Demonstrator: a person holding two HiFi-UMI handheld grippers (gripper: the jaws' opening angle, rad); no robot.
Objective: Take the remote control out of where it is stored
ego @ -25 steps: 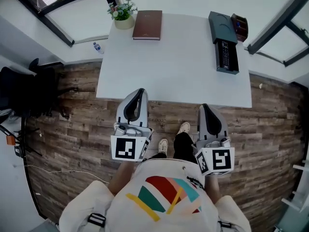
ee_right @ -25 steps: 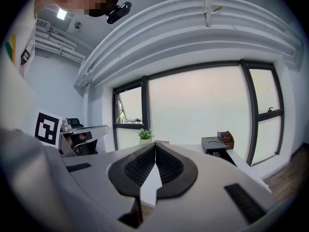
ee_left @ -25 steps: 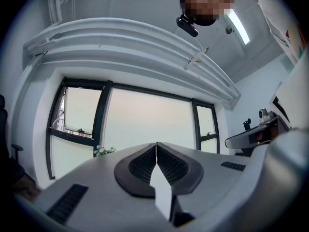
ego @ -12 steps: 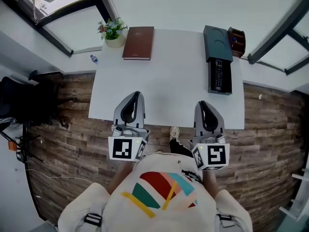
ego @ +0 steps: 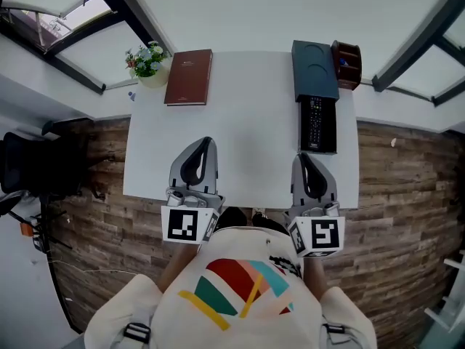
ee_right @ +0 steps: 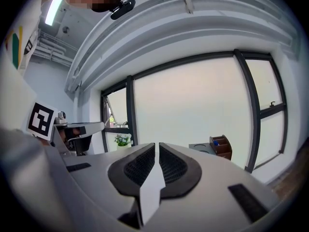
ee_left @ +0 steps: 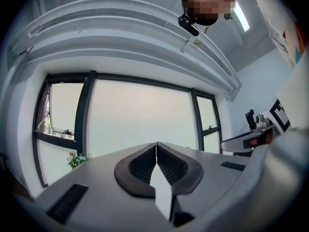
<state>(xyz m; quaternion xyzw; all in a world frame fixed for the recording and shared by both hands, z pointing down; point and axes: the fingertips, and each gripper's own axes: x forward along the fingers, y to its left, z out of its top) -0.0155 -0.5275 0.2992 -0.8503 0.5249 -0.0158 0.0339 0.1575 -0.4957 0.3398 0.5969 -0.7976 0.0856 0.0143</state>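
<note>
At the far left a black chair point(ego: 36, 166) stood on the plank floor point(ego: 407, 195), well off the white table point(ego: 240, 122). On the table's far left corner sat a small potted plant point(ego: 147, 64), with a flat brown book point(ego: 189, 77) just beside it. My left gripper point(ego: 203, 141) reached in over the near edge, its ribbed jaws pressed together on nothing. A broad smooth stretch of tabletop lay open between book and box. My right gripper point(ego: 302, 158), jaws likewise closed and empty, pointed at the near end of a dark tray point(ego: 330, 133). The remote control point(ego: 314, 122) lay lengthwise in that tray. The tray joined a dark box point(ego: 314, 71) at the far edge, and a brown wooden organiser point(ego: 346, 62) stood at the right corner.
</note>
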